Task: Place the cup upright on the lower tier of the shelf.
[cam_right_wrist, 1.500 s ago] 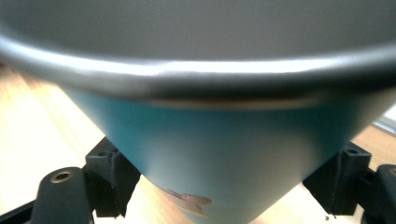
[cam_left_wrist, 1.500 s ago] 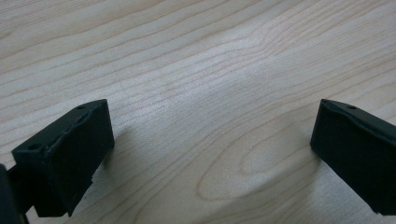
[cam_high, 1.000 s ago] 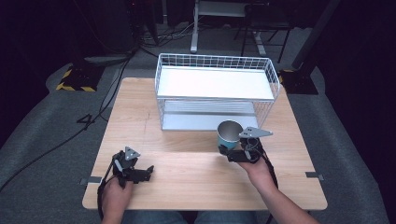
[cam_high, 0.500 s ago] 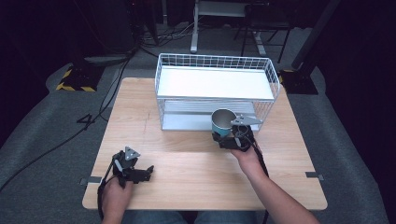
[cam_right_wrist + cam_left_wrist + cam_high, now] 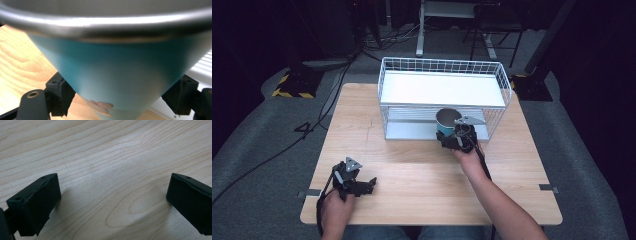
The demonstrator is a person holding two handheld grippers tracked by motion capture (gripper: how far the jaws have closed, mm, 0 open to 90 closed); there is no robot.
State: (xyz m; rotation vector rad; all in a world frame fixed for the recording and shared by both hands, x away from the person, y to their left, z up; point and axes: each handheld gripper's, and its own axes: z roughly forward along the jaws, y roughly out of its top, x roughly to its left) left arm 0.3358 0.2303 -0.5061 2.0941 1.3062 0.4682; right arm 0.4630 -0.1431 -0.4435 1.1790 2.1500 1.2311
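Cup [image 5: 110, 72] sits clamped in right gripper [image 5: 455, 141]; close view reveals a sticker.

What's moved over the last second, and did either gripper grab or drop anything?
The right gripper, shut on the teal cup throughout, carried it forward and leftward across the table to the front of the white wire rack, at its lower shelf. Nothing was grabbed or let go. The left gripper stayed open and resting near the table's front left, and the rack did not move.
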